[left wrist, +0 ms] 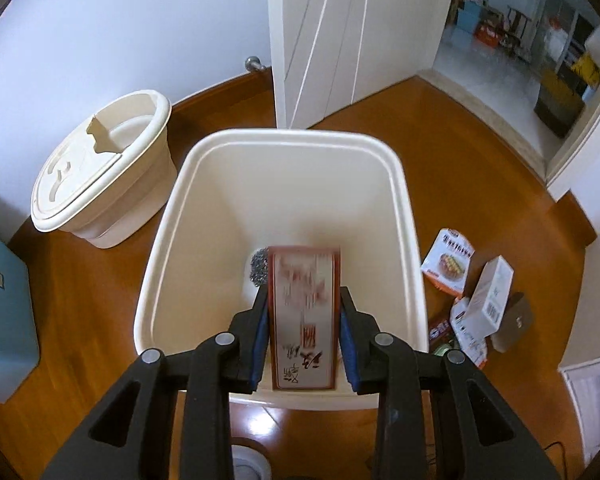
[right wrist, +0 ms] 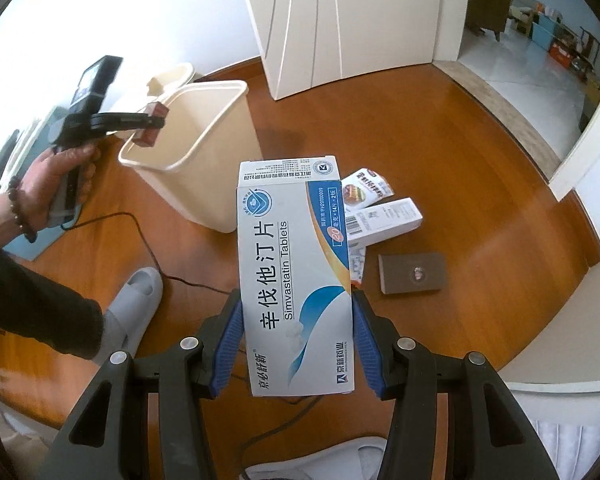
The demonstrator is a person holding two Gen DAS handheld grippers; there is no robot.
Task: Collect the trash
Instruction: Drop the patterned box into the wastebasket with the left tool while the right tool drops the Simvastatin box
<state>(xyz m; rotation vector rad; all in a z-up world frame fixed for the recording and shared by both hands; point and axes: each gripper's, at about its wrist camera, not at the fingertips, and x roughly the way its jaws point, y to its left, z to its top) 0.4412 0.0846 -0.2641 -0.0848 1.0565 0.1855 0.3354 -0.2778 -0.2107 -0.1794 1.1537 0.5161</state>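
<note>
My left gripper hovers over the open cream bin with a red-bordered carton between its pads. Thin gaps show on both sides and the carton's far end is blurred, so the jaws stand open around it. A grey metal scourer lies on the bin's floor. The right wrist view shows that left gripper above the bin, held by a hand. My right gripper is shut on a white and blue tablet box, lifted above the floor.
On the wooden floor right of the bin lie a snack packet, a white carton and a brown box. A lidded cream bin stands at the left. A grey slipper and a black cable are nearby.
</note>
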